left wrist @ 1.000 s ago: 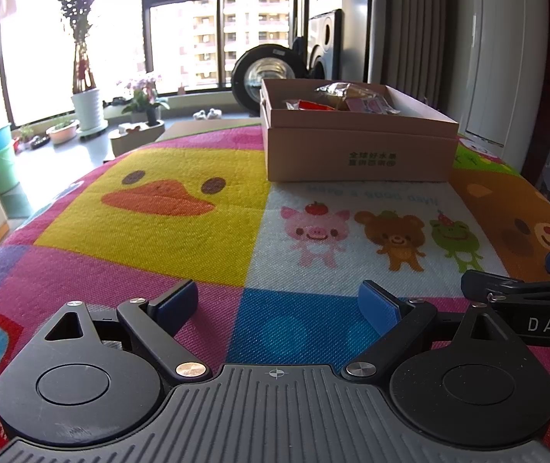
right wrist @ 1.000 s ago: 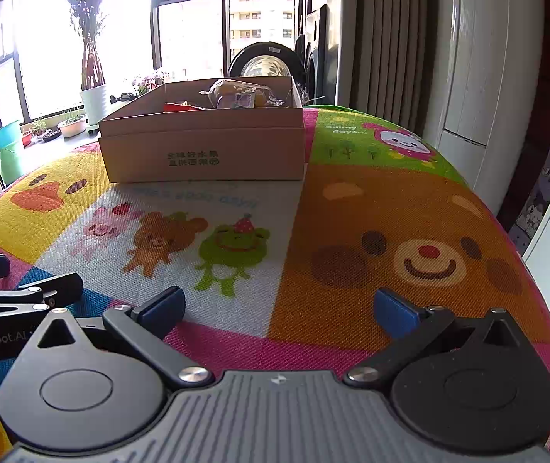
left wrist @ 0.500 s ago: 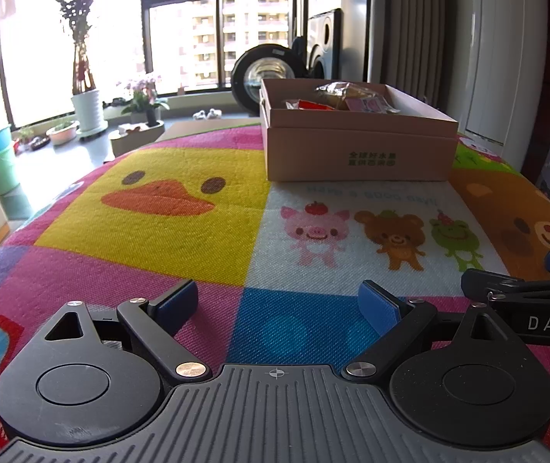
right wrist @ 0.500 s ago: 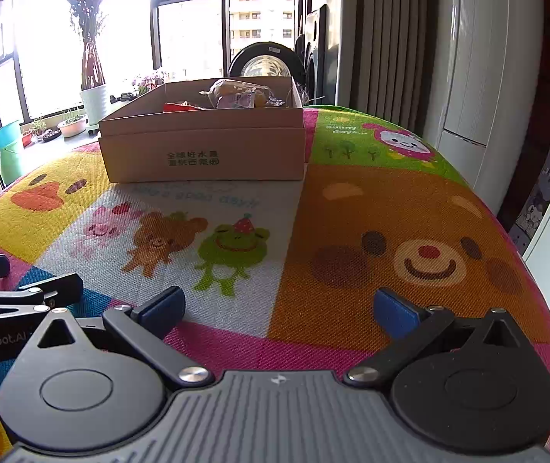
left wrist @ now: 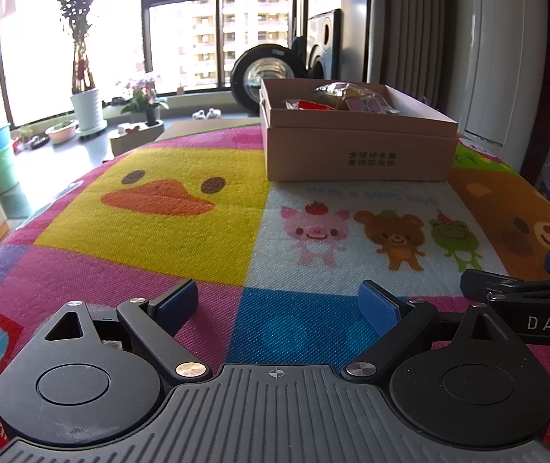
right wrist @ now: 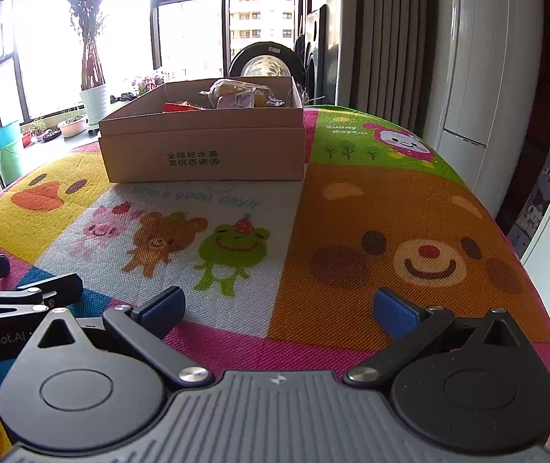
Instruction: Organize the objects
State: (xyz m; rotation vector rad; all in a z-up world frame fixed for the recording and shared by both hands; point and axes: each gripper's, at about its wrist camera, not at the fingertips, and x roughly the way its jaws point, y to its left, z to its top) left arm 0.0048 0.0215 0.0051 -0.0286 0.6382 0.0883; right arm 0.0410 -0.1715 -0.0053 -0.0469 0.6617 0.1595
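I have both grippers resting low at the near edge of the counter [left wrist: 151, 193], side by side; the left gripper [left wrist: 276, 306] has its blue-padded fingers [left wrist: 176, 303] spread wide with nothing between them, and the right gripper [right wrist: 280, 310] is spread just as wide and equally empty. The cardboard box [right wrist: 203, 146] sits at the far side, well apart from both; it is a shallow, matte, square-cornered carton with green print on its near wall, and crinkly snack packets [right wrist: 236, 94] lie inside (I cannot make out each one). The counter wears a coarse woven cloth of bright cartoon animals; I see nothing loose on it, so I judge the sorting either done or not yet begun.
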